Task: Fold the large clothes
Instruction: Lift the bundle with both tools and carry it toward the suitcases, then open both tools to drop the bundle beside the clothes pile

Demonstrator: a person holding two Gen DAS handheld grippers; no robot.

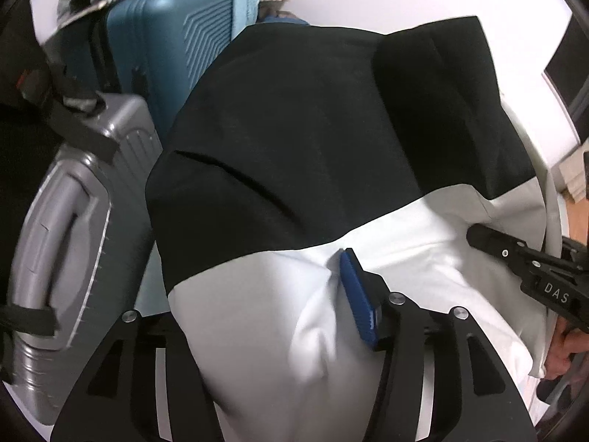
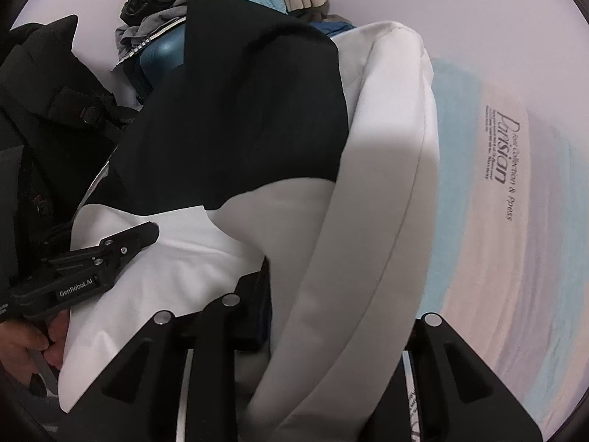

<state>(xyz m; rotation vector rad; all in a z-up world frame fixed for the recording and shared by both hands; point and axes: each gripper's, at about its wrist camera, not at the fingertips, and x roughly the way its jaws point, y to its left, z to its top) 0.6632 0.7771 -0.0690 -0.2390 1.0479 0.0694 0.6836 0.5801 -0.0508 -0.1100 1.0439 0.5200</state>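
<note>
The garment (image 1: 294, 129) lies straight ahead of both tongs, spread over the sheet (image 2: 515, 258). Its white half is nearest you and its black half runs away toward the suitcases (image 1: 165, 55), so the long axis points forward, away from your hands. Both tongs sit at the near white edge, side by side and well apart across the width, and neither looks clearly closer to the cloth. On the left gripper (image 1: 272, 276) you can see only the blue pad (image 1: 359, 294), with white cloth bunched against it. The other finger is buried under the fabric, so you cannot tell whether it is pinching or has let go. The right gripper (image 2: 331, 287) is the same: one dark finger shows, and a thick white fold drapes over where the other should be, leaving its state unreadable. Seen from the opposite camera, each tong tip rests on white cloth. Both near corners of the garment are cut off or covered, and the black edge on the suitcase side hangs out of sight.
</note>
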